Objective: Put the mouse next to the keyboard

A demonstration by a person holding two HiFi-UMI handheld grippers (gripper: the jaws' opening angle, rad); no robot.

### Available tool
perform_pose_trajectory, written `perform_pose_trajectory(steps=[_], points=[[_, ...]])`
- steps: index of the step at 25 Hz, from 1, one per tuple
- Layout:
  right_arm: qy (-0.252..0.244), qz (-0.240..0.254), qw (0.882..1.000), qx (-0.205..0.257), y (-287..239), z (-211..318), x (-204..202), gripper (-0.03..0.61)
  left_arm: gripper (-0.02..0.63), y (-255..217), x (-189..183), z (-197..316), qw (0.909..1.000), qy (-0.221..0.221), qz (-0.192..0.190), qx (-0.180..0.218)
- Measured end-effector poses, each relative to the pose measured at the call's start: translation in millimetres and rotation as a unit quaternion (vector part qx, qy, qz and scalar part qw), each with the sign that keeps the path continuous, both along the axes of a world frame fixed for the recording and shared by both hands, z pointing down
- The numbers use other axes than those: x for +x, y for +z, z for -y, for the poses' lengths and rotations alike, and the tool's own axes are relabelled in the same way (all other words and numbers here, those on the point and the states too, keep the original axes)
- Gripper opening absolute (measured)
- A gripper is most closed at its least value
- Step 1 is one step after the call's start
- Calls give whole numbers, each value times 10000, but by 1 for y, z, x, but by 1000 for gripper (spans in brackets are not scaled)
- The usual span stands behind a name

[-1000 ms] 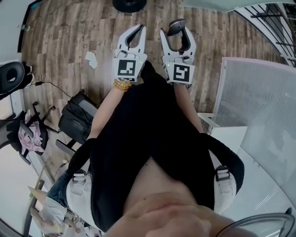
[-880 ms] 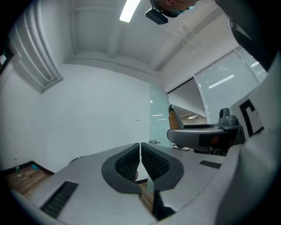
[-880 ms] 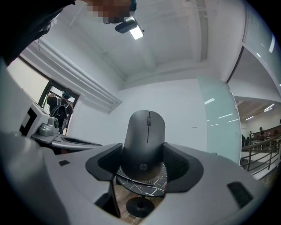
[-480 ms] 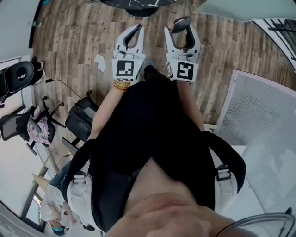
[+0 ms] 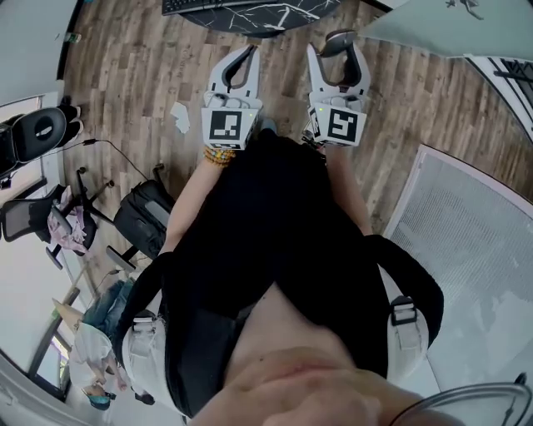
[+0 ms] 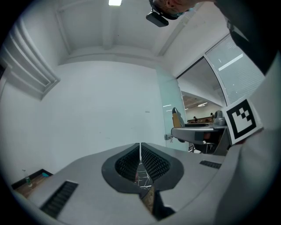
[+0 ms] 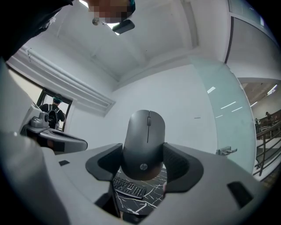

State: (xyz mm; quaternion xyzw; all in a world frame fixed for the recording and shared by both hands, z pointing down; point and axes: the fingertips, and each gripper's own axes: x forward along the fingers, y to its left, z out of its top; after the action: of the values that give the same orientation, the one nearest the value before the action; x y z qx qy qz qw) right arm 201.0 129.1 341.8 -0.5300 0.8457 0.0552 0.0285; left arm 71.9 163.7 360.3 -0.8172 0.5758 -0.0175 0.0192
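Right hand-held gripper [image 7: 144, 166] was clamped on the mouse [image 7: 144, 143], carrying it in the air; left hand-held gripper [image 6: 140, 163] was pinched shut, empty. In the last second the dark marbled worktop [image 5: 279, 17] with the keyboard [image 5: 204, 5] slid into the head view's far edge, so I'd guess set-down was close. Wood floor [image 5: 133, 79] underneath, office chairs [image 5: 33, 137] off left

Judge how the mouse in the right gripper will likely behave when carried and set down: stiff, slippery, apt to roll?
The mouse looks like a hard, smooth shell, so probably stiff but somewhat slippery. The right gripper clamps only its rear end, so it might pivot or slip. Its domed top suggests a flat base, unlikely to roll.
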Motion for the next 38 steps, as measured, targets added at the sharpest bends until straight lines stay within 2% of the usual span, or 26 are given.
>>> perform_pose_trajectory(steps=[5,11,20,27,33,38], points=[[-58,-178,9998,19,10,34,1,284,21,7,-14,30,9997,-194,-39,-113],[98,-257,9996,12,14,73,-3,284,21,20,-22,71,9997,-91,-148,-176],[262,-527,9982,87,-6,159,-21,284,21,6,-37,182,9990,164,-423,28],[353,-772,9961,239,-30,245,-48,284,21,-6,-74,272,9984,135,-510,193],[653,-860,9935,359,-44,305,-54,284,21,-10,-95,329,9977,279,-585,194],[866,-800,9923,391,-46,340,-47,284,21,-1,-94,363,9980,388,-502,47]])
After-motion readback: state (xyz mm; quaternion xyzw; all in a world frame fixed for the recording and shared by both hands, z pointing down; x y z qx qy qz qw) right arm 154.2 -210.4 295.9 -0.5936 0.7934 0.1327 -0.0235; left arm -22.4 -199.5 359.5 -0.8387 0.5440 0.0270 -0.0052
